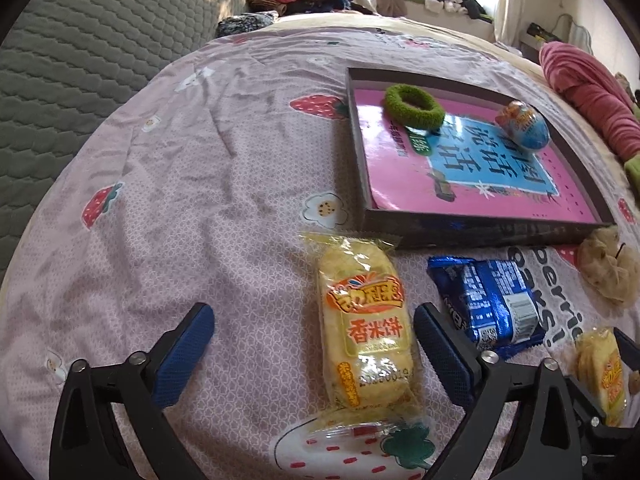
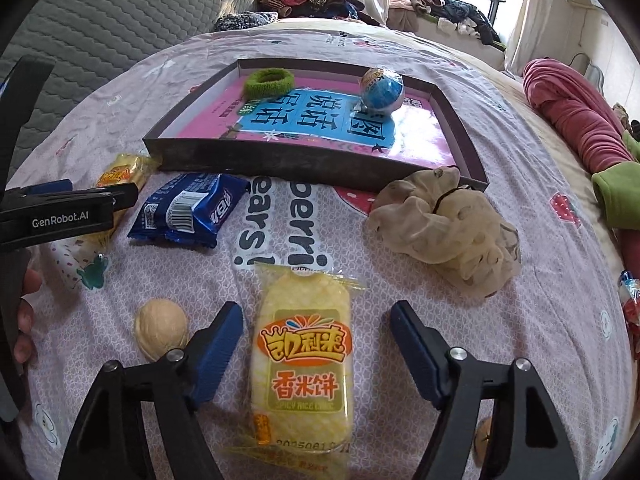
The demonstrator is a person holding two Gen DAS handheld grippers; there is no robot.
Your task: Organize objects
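Note:
My left gripper (image 1: 312,320) stands open over the strawberry-print bedsheet. A yellow rice-cracker packet (image 1: 366,328) lies between its blue fingers, close to the right one and not pinched. My right gripper (image 2: 316,312) is also open, straddling a second yellow rice-cracker packet (image 2: 304,360) with a gap on each side. Beyond them sits a dark shallow tray (image 2: 280,160) holding a pink book, a green hair ring (image 2: 268,80) and a blue toy egg (image 2: 382,88). A blue wafer packet (image 1: 488,304) lies in front of the tray.
A beige scrunchie (image 2: 448,228) lies by the tray's near right corner. A walnut (image 2: 160,328) rests left of my right gripper. A person's fingers (image 2: 24,320) show at the left edge. A red garment (image 2: 576,120) lies at the bed's right; a grey quilt (image 1: 80,60) at the left.

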